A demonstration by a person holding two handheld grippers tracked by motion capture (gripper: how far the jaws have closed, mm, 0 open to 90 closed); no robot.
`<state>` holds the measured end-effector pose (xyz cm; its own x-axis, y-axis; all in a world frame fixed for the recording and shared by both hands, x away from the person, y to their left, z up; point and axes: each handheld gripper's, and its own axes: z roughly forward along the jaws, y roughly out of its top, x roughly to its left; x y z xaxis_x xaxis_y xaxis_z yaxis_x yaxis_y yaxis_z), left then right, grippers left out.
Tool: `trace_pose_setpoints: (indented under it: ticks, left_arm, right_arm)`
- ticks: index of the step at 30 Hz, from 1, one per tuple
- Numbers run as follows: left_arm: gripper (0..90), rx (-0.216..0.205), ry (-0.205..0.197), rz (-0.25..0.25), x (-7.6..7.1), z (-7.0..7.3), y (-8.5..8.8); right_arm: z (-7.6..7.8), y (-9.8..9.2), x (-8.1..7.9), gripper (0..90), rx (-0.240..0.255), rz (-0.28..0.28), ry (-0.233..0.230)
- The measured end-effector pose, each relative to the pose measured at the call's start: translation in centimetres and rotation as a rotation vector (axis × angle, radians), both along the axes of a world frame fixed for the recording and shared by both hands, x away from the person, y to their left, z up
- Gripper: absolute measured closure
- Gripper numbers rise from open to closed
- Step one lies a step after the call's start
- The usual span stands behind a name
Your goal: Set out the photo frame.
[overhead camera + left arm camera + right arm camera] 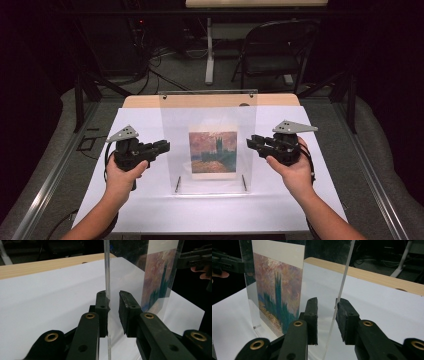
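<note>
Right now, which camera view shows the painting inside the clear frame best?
The high view: the painting faces it squarely, whole, inside the clear frame. The right gripper view shows it slanted, with its bottom corner behind a finger. The left gripper view shows a narrow, edge-on strip.

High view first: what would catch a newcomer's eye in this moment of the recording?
A clear acrylic panel stands upright mid-table on the white sheet, with a painted postcard of a tower under a pink sky showing through it. The left gripper and right gripper flank its two side edges. In each gripper view the panel's edge sits between the jaws with a visible gap on one side.
</note>
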<state>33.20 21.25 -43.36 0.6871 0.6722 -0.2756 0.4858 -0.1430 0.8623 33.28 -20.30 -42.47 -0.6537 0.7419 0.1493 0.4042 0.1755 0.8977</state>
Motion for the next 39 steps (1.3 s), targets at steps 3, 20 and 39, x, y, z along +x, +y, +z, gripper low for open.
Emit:
trace_pose_setpoints:
  ticks: [3, 20, 39]
  left_arm:
    - [77.1, -0.003, -0.001, 0.002, -0.4, 0.0, -0.1]
    - [71.3, -0.031, -0.034, -0.006, -3.1, -0.7, -0.3]
    - [64.0, -0.008, -0.055, 0.008, -3.7, -1.2, -0.4]
  right_arm:
    - [0.0, 0.0, -0.3, 71.3, 0.004, 0.002, 0.001]
    - [-0.7, -0.3, -3.1, 69.7, 0.043, 0.021, -0.027]
    - [-0.9, 0.2, -3.7, 60.1, 0.044, 0.021, -0.058]
